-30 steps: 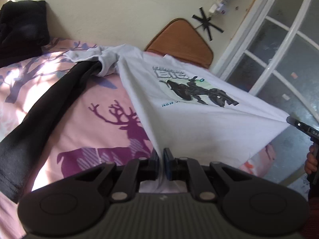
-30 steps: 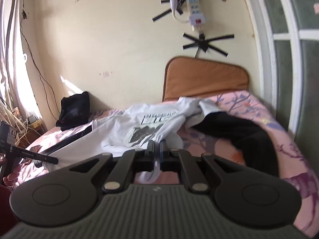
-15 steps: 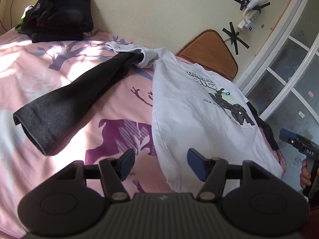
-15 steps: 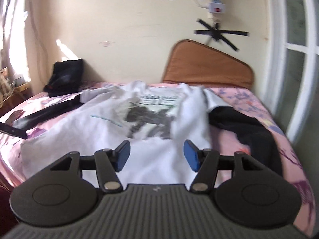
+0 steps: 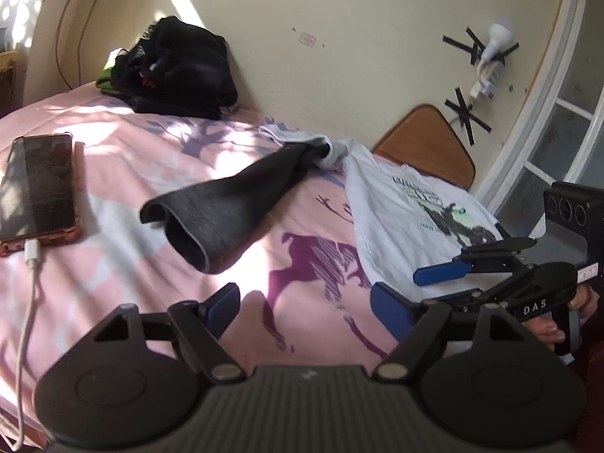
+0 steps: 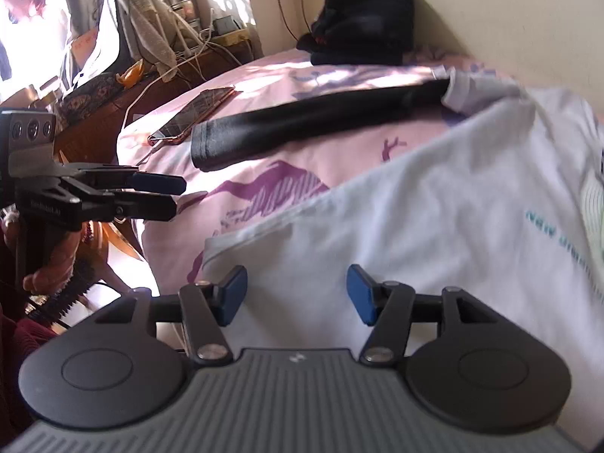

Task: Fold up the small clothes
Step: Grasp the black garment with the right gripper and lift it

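On the pink bed point(image 5: 113, 173), a white shirt point(image 5: 396, 219) with black sleeves point(image 5: 234, 204) is spread print-up. "DAS" is read on the right gripper point(image 5: 434, 290), its jaws closing on nothing. The left gripper point(image 5: 302, 307) is opening, empty, over the sheet. A phone point(image 5: 37, 188) lies nearby.

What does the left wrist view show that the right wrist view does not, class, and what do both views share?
Only the left wrist view: the brown headboard, the white bulb and plug taped to the wall, and the white-framed glass door.

Only the right wrist view: the cluttered wooden side table with cables.

Both: the white printed T-shirt on the pink deer-print bedsheet, the long black sleeve, the phone in a pink case, the black clothes pile, and the other gripper.
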`<state>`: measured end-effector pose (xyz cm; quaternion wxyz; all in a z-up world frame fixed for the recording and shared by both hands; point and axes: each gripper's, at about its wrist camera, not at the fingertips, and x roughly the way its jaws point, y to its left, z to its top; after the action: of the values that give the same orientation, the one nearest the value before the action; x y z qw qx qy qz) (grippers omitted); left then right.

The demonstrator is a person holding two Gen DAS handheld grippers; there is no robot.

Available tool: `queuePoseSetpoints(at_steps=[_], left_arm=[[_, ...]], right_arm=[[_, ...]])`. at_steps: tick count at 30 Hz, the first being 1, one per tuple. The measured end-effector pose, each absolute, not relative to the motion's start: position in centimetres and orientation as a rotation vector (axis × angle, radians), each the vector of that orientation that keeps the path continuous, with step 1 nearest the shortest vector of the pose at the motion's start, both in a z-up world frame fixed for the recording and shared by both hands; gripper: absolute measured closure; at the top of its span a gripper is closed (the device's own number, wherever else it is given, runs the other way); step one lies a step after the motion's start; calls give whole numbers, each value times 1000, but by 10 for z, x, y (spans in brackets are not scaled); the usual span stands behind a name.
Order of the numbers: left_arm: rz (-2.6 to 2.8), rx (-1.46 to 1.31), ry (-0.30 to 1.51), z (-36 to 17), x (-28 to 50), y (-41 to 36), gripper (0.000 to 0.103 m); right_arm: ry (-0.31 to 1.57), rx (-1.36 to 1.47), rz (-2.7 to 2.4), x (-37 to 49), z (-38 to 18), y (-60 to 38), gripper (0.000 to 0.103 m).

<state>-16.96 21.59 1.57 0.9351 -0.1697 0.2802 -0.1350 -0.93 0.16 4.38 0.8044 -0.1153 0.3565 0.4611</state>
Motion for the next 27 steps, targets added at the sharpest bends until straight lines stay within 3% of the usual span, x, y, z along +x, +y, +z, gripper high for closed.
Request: queuePoseSetpoints(at_steps=[5, 12, 14, 18, 19, 23, 27], left_arm=[[-287, -392, 498, 14, -171, 236, 21], [-294, -382, 501, 5, -170, 247, 19], [-304, -407, 494, 3, -170, 252, 17], [-322, -438, 486, 3, -164, 255, 17], [-326, -441, 488, 3, -162, 254, 17], [-332, -440, 490, 4, -159, 253, 17], [-336, -454, 454, 9, -161, 257, 13]], right_arm=[[717, -162, 1024, 19, 81, 25, 42], [856, 31, 951, 78, 57, 76, 45], [891, 59, 918, 93, 48, 89, 54], [963, 75, 899, 121, 32, 124, 93], [964, 81, 897, 125, 31, 133, 95], [862, 97, 1070, 118, 57, 166, 94], [727, 40, 1105, 99, 82, 161, 85]])
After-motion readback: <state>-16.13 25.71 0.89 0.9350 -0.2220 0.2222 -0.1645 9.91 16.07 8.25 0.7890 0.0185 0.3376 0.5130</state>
